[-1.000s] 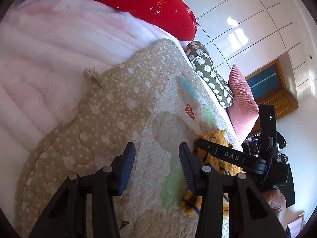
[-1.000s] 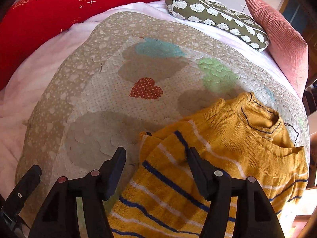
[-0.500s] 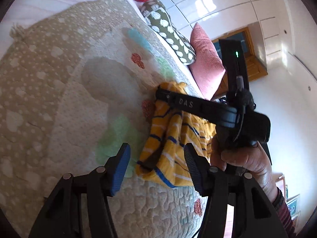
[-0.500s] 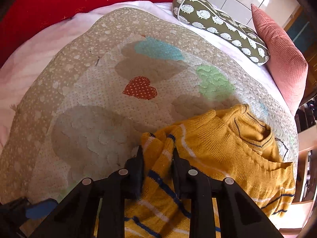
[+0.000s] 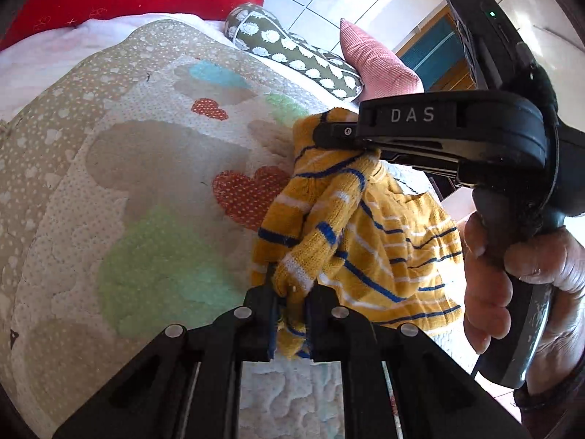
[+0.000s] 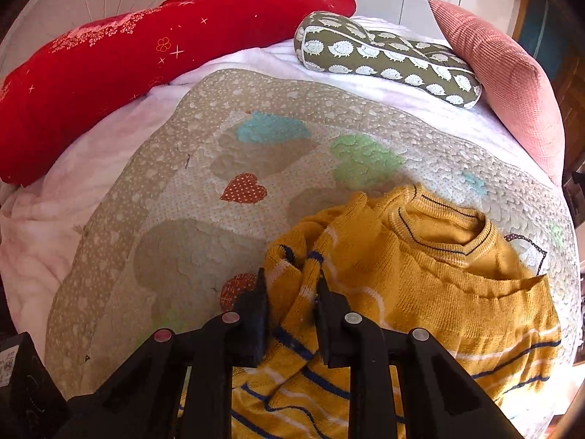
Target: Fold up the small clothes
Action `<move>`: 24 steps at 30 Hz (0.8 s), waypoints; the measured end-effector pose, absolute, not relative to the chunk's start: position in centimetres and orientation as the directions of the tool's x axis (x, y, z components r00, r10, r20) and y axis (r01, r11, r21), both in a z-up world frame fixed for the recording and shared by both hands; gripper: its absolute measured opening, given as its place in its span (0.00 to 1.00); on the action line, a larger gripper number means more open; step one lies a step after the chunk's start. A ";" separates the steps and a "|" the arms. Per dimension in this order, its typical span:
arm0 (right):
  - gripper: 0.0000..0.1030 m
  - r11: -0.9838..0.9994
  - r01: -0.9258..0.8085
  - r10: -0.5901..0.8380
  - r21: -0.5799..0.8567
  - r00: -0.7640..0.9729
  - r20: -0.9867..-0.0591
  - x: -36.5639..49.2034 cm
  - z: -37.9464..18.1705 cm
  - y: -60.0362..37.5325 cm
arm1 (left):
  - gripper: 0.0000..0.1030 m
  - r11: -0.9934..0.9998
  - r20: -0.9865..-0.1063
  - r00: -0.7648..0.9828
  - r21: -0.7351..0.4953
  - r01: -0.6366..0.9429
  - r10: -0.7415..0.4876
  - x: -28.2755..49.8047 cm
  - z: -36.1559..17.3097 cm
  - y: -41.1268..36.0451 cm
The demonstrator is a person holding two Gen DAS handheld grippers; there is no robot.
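1. Pinching a bunched fold of the yellow striped sweater (image 5: 365, 241), the left gripper (image 5: 291, 314) has its jaws closed down narrow with the knit squeezed between them, down near the garment's lower edge on the side facing the quilt's open area.
2. The right gripper (image 6: 290, 303) has its own pinch: jaws narrow, clamped on a rolled-up bit of the same sweater's edge, which pokes up between the fingers (image 6: 256, 314) like a little tube. In the left wrist view you can see that gripper from the side, its tip buried in the fabric higher up, with the person's hand (image 5: 519, 281) wrapped around the handle.
3. So both grips sit on the same side edge of the sweater, one nearer the hem, one further up toward the shoulder, and the cloth between them is lifted and crumpled.
4. The sweater itself is mustard yellow knit with thin navy and white stripes and a ribbed collar with a dark line. The collar end and the far half lie flat-ish on the quilt (image 6: 175, 241).
5. The quilt is beige with patchwork hearts in red, green and blue, spread over a pale pink blanket (image 6: 44, 226).
6. Behind it: a long red pillow (image 6: 146, 51), an olive hedgehog-print bolster (image 6: 387, 58), and a pink corduroy cushion (image 6: 512, 84).
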State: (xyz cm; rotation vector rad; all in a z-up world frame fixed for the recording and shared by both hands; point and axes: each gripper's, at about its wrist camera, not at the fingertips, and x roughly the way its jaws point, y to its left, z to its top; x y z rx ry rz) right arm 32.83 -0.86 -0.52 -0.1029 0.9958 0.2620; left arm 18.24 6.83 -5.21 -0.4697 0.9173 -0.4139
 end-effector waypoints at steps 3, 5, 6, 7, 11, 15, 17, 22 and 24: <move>0.22 0.962 -0.258 0.224 0.094 0.540 -0.811 32.2 0.9 -4.6 | 0.10 0.832 -0.652 0.538 -0.521 0.194 -0.534 17.7 -3.2 3.0; 0.22 0.961 -0.238 0.256 0.142 0.561 -0.787 31.8 1.8 -8.0 | 0.10 0.835 -0.662 0.519 -0.496 0.239 -0.541 17.7 -2.0 -0.6; 0.21 0.961 -0.221 0.264 0.164 0.571 -0.777 31.6 2.1 -9.9 | 0.10 0.838 -0.667 0.513 -0.479 0.261 -0.541 17.9 -1.4 -2.5; 0.21 0.961 -0.201 0.271 0.187 0.581 -0.767 31.3 2.3 -11.9 | 0.10 0.837 -0.670 0.503 -0.467 0.285 -0.545 18.0 -0.9 -4.6; 0.21 0.956 -0.111 0.278 0.271 0.633 -0.723 29.9 2.7 -20.7 | 0.10 0.804 -0.678 0.436 -0.465 0.370 -0.593 18.6 -0.3 -12.8; 0.21 0.939 0.017 0.249 0.343 0.656 -0.713 28.6 1.0 -29.0 | 0.11 0.778 -0.701 0.368 -0.445 0.444 -0.611 18.4 -1.4 -19.7; 0.21 0.921 0.079 0.239 0.382 0.658 -0.714 28.3 -0.6 -32.5 | 0.12 0.762 -0.709 0.331 -0.452 0.464 -0.622 18.0 -2.1 -21.7; 0.31 0.870 0.144 0.274 0.472 0.655 -0.704 27.7 -4.0 -37.2 | 0.18 0.712 -0.699 0.269 -0.475 0.517 -0.662 15.7 -1.5 -21.8; 0.41 0.863 0.173 0.242 0.474 0.682 -0.690 27.1 -3.8 -38.1 | 0.26 0.699 -0.694 0.251 -0.491 0.519 -0.674 14.8 -1.0 -20.4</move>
